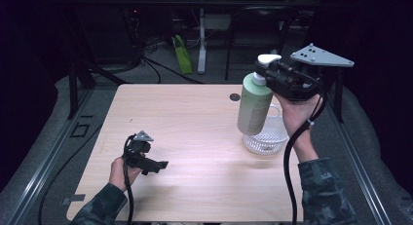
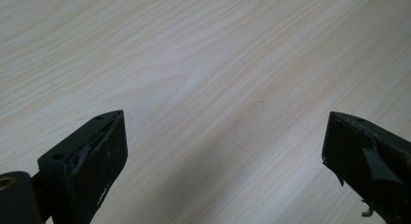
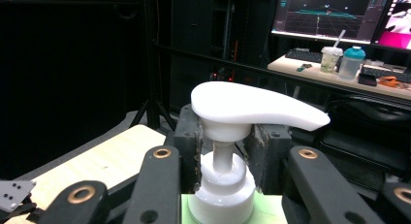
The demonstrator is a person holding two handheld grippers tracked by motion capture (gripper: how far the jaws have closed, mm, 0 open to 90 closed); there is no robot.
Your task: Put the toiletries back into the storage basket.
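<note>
Right tongs (image 1: 273, 75): I saw them clamped on the neck of the green pump bottle (image 1: 254, 105), just under its white pump head (image 1: 269, 59); in the right gripper view the two jaws pressed the white collar (image 3: 222, 187) from either side.
Pump bottle: I had it held clear of the table (image 1: 195, 137), hanging tilted, its base above the white mesh basket (image 1: 265, 140) and not touching it as far as I could judge.
Pump head: from the right gripper view its nozzle (image 3: 300, 116) pointed to that view's right, above the jaws.
Basket: it stood on the right part of the table, near the far edge, close to the dark round hole (image 1: 234, 97) in the tabletop.
Left tongs (image 1: 157, 165): I saw them open and holding nothing, low over the near left part of the table; in the left gripper view both jaws stood wide apart with bare wood grain between them.
Hands: my right hand (image 1: 297, 108) gripped its tool from below, and my left hand (image 1: 122, 169) rested close to the tabletop, well apart from the bottle.
</note>
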